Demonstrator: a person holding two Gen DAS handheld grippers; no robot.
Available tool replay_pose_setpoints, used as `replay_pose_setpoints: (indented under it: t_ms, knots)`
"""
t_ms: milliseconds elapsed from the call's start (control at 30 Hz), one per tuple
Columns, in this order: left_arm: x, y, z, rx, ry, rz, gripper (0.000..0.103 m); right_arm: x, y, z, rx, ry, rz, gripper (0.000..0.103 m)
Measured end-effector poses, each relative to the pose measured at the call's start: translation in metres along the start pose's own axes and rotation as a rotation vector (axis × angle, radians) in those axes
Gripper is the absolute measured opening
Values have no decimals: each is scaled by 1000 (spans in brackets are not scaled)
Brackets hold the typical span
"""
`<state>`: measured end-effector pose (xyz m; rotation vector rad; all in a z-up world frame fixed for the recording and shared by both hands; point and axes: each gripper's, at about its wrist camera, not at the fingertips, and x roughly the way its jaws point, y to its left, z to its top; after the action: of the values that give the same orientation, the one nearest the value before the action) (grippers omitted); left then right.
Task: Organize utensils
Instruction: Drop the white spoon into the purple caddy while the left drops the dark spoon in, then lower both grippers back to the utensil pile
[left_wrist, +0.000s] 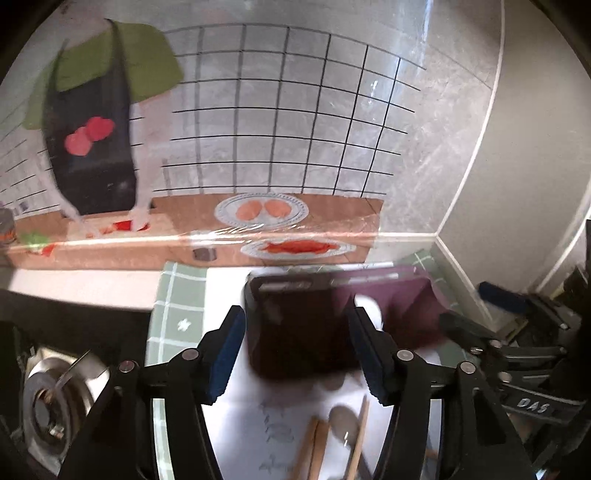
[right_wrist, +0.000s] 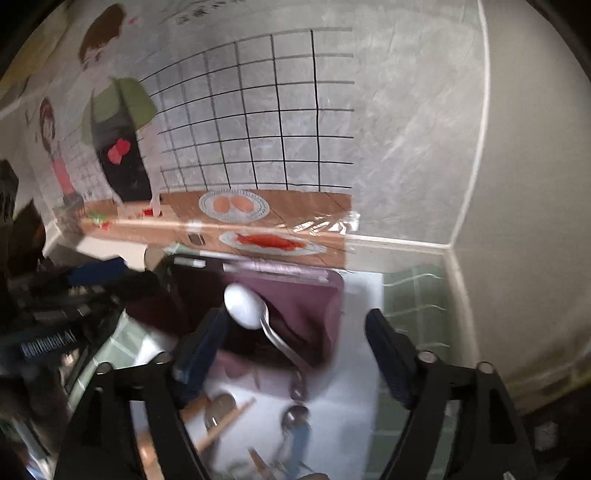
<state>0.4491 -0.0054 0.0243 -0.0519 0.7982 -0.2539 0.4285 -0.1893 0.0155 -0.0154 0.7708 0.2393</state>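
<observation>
**Both grippers empty above the loose utensils; one spoon already in the box**

Nearest, both grippers hang over the white mat (right_wrist: 354, 332) on the bench. The left gripper (left_wrist: 297, 354) has its fingers apart with nothing between the pads. The right gripper (right_wrist: 295, 354) stands wider open, also empty. Below them, at the near edge of the mat, lies a loose heap of utensils: wooden chopsticks (left_wrist: 314, 446) and metal spoons (right_wrist: 293, 415), blurred in both views.

Beyond the heap sits the dark purple box (right_wrist: 314, 295), the likely destination. One spoon (right_wrist: 245, 306) rests in it, bowl tilted up, handle sloping toward the box's near wall.

Judgement: sorting is under way, with most pieces unsorted. The step in hand looks like the approach to a fresh pick. The next move calls for singling out one piece from the heap.

A green checked cloth (left_wrist: 177, 295) lies under the mat. A wall poster (left_wrist: 258, 129) of a kitchen scene stands behind the bench.
</observation>
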Motion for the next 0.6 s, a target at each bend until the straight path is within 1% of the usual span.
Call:
replay_pose_setpoints:
  t_ms: [33, 133, 200, 300, 367, 433, 533, 600]
  knots:
    - [-9, 3, -6, 0, 5, 4, 62, -9, 0, -7, -21, 1, -10, 84]
    - [-27, 7, -26, 1, 35, 3, 64, -24, 0, -24, -59, 15, -33, 88]
    - [-38, 7, -41, 13, 51, 2, 68, -30, 1, -38, -87, 42, -50, 88]
    - [-48, 6, -64, 21, 77, -8, 68, -35, 5, -57, -115, 73, -79, 88]
    - [-52, 5, -77, 15, 95, -16, 68, -36, 9, -68, -129, 89, -84, 95]
    - [-57, 5, -95, -4, 118, -24, 68, -37, 17, -78, -151, 96, -94, 99]
    - [-65, 9, -116, -53, 127, -17, 68, -37, 30, -95, -200, 107, -109, 99]
    - [-69, 12, -128, -88, 142, -28, 69, -34, 36, -106, -215, 123, -110, 98]
